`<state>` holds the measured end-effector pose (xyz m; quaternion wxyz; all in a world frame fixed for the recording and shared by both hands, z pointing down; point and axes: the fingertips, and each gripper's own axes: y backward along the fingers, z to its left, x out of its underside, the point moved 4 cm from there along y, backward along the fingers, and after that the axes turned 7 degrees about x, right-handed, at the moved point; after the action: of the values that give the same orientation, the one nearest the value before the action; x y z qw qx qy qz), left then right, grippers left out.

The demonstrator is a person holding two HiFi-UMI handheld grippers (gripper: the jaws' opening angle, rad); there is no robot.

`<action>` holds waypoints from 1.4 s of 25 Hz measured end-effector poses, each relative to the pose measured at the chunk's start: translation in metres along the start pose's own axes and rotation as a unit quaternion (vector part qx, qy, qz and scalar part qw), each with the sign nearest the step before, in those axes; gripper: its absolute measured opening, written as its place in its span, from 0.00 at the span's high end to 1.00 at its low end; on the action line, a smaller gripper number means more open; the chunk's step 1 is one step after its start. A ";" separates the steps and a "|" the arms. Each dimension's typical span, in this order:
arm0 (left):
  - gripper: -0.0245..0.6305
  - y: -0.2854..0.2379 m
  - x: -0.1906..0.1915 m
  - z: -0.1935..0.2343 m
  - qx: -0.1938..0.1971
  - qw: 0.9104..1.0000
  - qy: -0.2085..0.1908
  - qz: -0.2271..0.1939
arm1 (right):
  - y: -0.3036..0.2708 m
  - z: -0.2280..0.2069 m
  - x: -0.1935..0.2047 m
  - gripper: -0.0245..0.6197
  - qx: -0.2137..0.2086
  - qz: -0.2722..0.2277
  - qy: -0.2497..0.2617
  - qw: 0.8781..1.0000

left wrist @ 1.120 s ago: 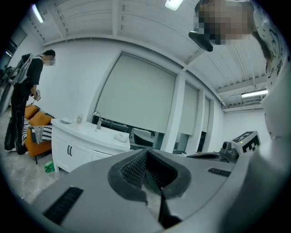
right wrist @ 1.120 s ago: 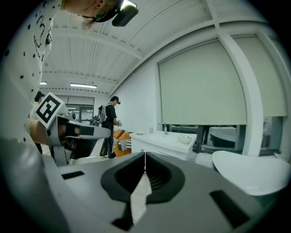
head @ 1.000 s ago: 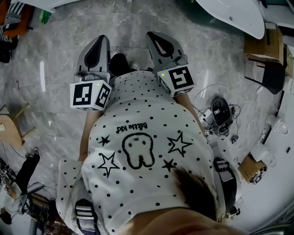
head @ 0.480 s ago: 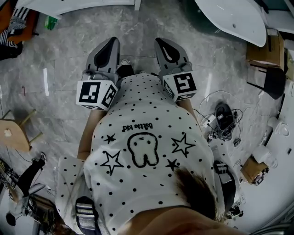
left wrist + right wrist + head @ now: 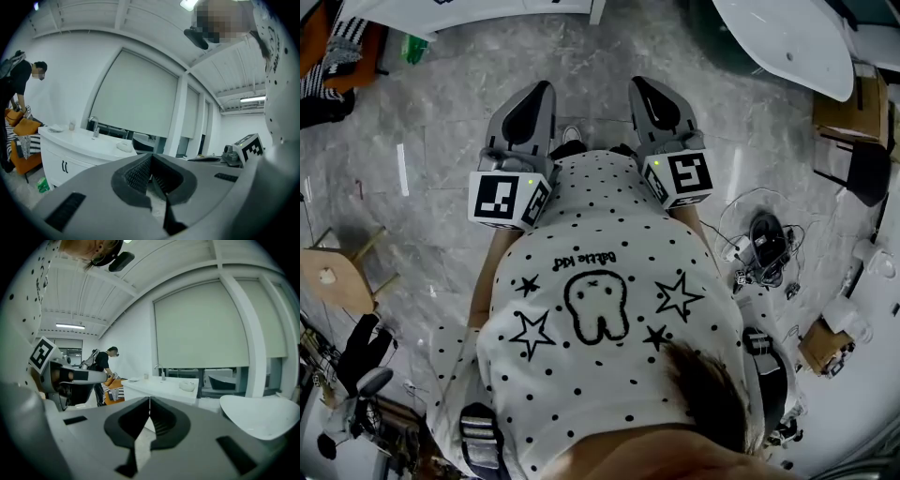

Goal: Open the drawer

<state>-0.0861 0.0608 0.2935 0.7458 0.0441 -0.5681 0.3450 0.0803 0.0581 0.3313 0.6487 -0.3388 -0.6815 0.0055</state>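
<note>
Grippers shut and empty, well short of the vanity

Both tools are held close in front of the person's white polka-dot shirt, side by side above the grey marble-look floor.

The left gripper has its jaws closed tip to tip, with nothing between the ribbed pads. The right gripper has its jaws pressed together the same way, also with nothing in them. Each gripper carries its marker cube, the left cube and the right cube, just beside the shirt.

Ahead of the left gripper and off to its left stands a white vanity cabinet. Its counter bears a chrome faucet. Two dark handles sit on the cabinet front, but which panel is the drawer cannot be told. The cabinet is well apart from both grippers, and neither touches it.

A second person in black bends over at the far end of the counter. A large roller blind covers the window behind it. To the right of the right gripper lies a white rounded tabletop. On the floor, a wooden stool stands to the left and a tangle of cables lies to the right.
</note>
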 end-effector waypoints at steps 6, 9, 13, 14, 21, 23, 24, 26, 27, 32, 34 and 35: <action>0.96 0.000 0.000 -0.001 0.007 1.000 -0.005 0.002 | -0.003 0.007 0.002 0.94 -0.014 -0.006 -0.004 1.000; 0.96 0.000 -0.002 -0.001 0.005 1.000 -0.009 -0.001 | -0.004 0.006 0.000 0.94 -0.018 -0.007 -0.005 1.000; 0.96 0.006 0.005 -0.002 -0.006 1.000 0.000 0.014 | -0.005 0.010 0.007 0.94 -0.032 0.008 -0.017 0.999; 0.96 0.006 0.005 -0.002 -0.006 1.000 0.001 0.017 | -0.005 0.010 0.007 0.94 -0.033 0.010 -0.019 0.999; 0.96 0.014 0.008 0.000 -0.023 1.000 0.020 -0.002 | -0.006 0.013 0.004 0.94 -0.047 0.016 -0.003 0.999; 0.96 0.015 0.009 0.001 -0.027 0.999 0.021 -0.003 | -0.007 0.012 0.003 0.94 -0.046 0.011 0.000 0.999; 0.96 0.015 0.009 0.002 -0.029 0.999 0.021 -0.003 | -0.008 0.011 0.002 0.94 -0.046 0.008 -0.001 0.999; 0.96 0.015 0.009 0.003 -0.036 0.999 0.018 -0.005 | -0.012 0.008 -0.002 0.94 -0.047 0.002 -0.001 0.999; 0.96 0.015 0.008 0.004 -0.041 0.999 0.016 -0.007 | -0.015 0.006 -0.004 0.94 -0.049 0.001 -0.001 0.999; 0.96 0.017 0.005 0.007 -0.066 0.997 0.013 -0.024 | -0.024 0.007 -0.009 0.94 -0.070 0.002 0.016 0.997; 0.96 0.018 0.003 0.008 -0.072 0.997 0.015 -0.032 | -0.027 0.009 -0.011 0.94 -0.077 0.003 0.024 0.997; 0.96 0.018 0.002 0.009 -0.073 0.997 0.016 -0.036 | -0.027 0.010 -0.012 0.94 -0.079 0.003 0.029 0.996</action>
<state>-0.1035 0.0716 0.2923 0.7678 0.0046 -0.5782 0.2760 0.0583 0.0358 0.3317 0.6391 -0.3912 -0.6598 -0.0558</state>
